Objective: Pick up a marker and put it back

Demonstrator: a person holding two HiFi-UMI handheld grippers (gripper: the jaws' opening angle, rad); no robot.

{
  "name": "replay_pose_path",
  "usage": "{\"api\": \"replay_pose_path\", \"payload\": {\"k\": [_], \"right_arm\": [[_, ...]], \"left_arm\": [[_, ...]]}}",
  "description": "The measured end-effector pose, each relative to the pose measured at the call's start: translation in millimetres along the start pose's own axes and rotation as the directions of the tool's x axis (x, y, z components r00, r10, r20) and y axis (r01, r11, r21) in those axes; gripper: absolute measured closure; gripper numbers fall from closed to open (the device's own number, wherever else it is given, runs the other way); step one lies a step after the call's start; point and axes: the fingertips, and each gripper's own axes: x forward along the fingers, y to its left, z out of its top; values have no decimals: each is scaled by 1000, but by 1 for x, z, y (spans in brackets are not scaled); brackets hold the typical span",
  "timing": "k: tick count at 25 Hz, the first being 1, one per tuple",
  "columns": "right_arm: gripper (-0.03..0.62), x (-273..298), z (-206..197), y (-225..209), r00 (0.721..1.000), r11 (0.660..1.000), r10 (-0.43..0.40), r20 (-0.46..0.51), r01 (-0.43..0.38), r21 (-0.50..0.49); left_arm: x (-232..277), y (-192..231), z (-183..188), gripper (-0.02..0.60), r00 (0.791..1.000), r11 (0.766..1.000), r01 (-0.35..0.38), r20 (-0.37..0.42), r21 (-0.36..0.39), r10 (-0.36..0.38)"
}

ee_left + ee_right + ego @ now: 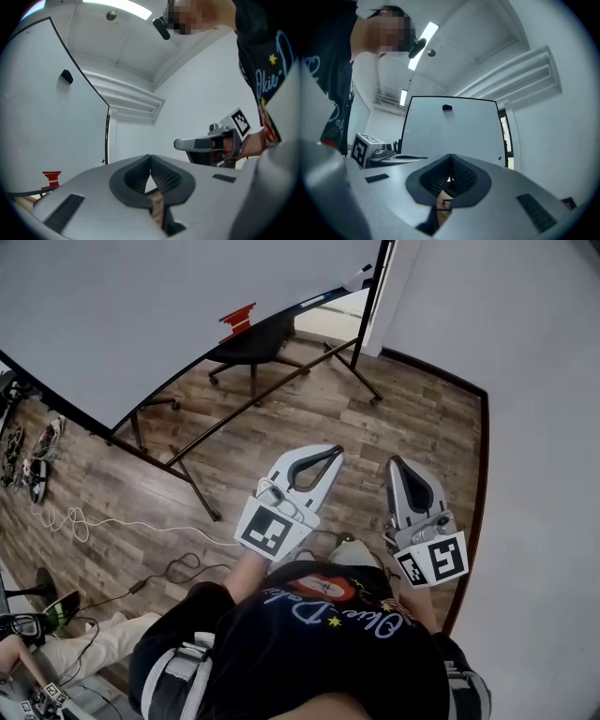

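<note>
Since each pair of jaws is pressed tip to tip with nothing between them, the left claw (150,158) and the right claw (451,157) are both clenched and empty. They are held level and side by side in front of the person, a little apart. Beyond them is the bare wooden floor (309,418), and further off stands the whiteboard (141,306) on its black frame. On the ledge along its lower edge sits a red block (236,322), likely an eraser. Further along, toward the right end, lies a slim pale stick (314,302) that I take for the marker, though it is too small from here to be sure. A dark chair (251,345) stands by the board's foot, and cables (112,526) trail over the floor at the left.

To my eye the task has not begun, and the step in hand is the approach to the ledge. To do it well, I would choose one claw, probably the right since the marker lies toward that side, and spread its jaws before it reaches the ledge. It should come in level, with the jaws straddling the barrel across its width near the middle, so the marker does not swing when lifted. It should keep clear of the red block and the frame's upright, and close gently, because a round barrel can squirt out from the pads.
</note>
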Motion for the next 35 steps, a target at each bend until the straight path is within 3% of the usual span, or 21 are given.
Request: {"api": "replay_pose_path", "payload": {"k": [8,14,20,35], "right_arm": [[594,5,-5,-29,1000,1000,5,18,-5,29],[594,26,-7,-78,997,999,25,76,-28,40],[594,54,-15,-125,992,993,98,81,-103,64],[594,93,-32,-256,979,976,174,102,-185,111]], "left_arm": [[7,7,-11,577,998,999,-52,-37,1,52],[32,26,-13,577,993,990,-113,-30,80,116],[82,45,-12,578,983,983,-179,-27,50,180],[211,62,-26,577,965,961,-244,-68,133,254]]}}
